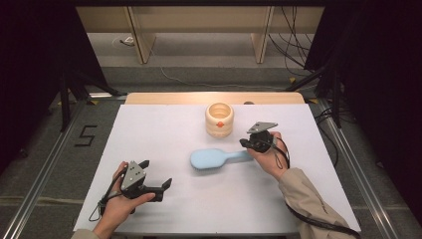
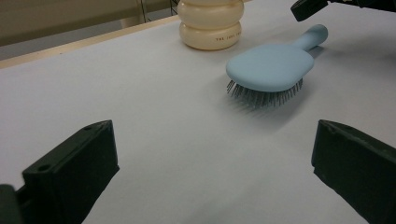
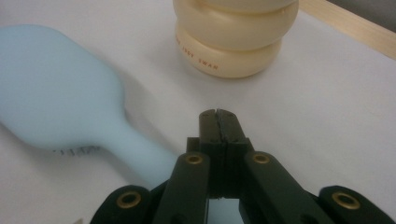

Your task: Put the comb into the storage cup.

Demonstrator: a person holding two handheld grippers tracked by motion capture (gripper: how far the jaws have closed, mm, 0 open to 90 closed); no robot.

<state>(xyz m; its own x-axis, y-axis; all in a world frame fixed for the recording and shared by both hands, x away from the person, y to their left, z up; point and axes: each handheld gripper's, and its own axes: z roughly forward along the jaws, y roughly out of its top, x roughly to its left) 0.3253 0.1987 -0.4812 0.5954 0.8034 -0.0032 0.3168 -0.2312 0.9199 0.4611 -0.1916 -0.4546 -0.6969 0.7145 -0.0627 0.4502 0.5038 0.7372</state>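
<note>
Pale blue hairbrush [image 1: 214, 159] lies flat on the white table [image 1: 164, 129], bristles down, head toward the left of the high view, handle pointing right; cream ribbed container [image 1: 219, 119] stands upright just behind it, near the far edge, apart from the brush.

Right gripper [image 1: 248, 144] sits at the handle end of the hairbrush, held in the person's right hand [image 1: 271, 157]; in the right gripper view its two black jaws are pressed together, pad against pad, with nothing between them; the closed tips [image 3: 219, 123] lie just above and beside the handle [image 3: 140, 158], which passes under the gripper's left link; whether the gripper touches the handle cannot be told. The cream container [image 3: 231, 42] stands beyond the tips, upright, with small red lettering on its lower ring.

Left gripper [image 1: 157, 179] rests low over the near left part of the table, in the person's left hand [image 1: 119, 204], well apart from the brush; its jaws stand wide, empty, bare table between them in the left gripper view; brush head [image 2: 270, 67] and bristles [image 2: 261, 93] show ahead of it.
</note>
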